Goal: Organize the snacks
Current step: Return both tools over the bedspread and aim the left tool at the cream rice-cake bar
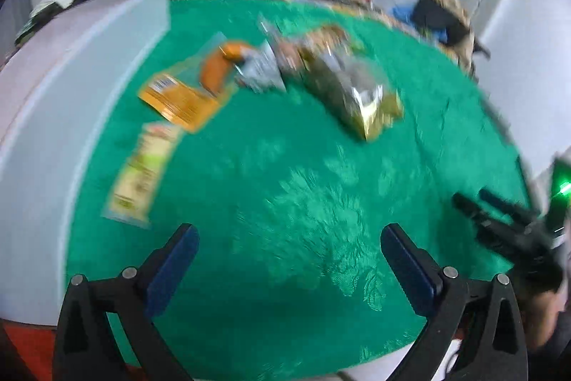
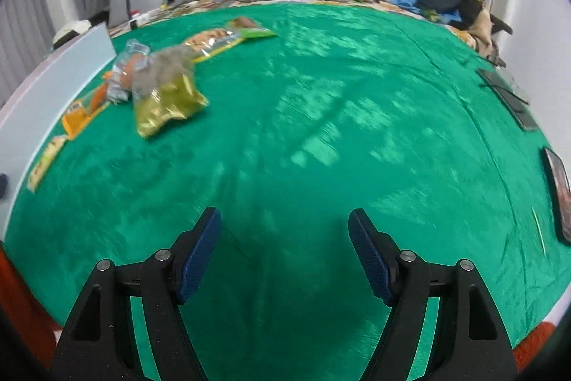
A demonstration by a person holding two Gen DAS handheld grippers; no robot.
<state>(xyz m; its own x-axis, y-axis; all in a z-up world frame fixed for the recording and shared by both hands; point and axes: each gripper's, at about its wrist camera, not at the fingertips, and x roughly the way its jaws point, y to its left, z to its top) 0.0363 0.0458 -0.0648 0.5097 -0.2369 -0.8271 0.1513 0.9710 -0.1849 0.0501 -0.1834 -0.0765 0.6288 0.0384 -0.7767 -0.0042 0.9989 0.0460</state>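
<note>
Both of your grippers hang spread and empty over the green bedspread (image 2: 321, 95), with only cloth between the pads: the left gripper (image 1: 289, 249) stands very wide, the right gripper (image 2: 285, 238) somewhat narrower. The snacks lie in a loose cluster well ahead and toward the left side, beside a pale grey box (image 1: 53, 116). An orange packet (image 1: 182, 95) and a long yellow-green packet (image 1: 142, 174) lie nearest the box; a gold-and-clear bag (image 2: 164, 95) overlaps a crumpled silver wrapper (image 1: 260, 70), and another yellow-green pouch (image 2: 221, 38) lies beyond. Both views are blurred, so steady your hands first. The likely step is a reach: take a packet that lies clear of the pile, come down over its narrow edge, and pinch flat film, not contents.
</note>
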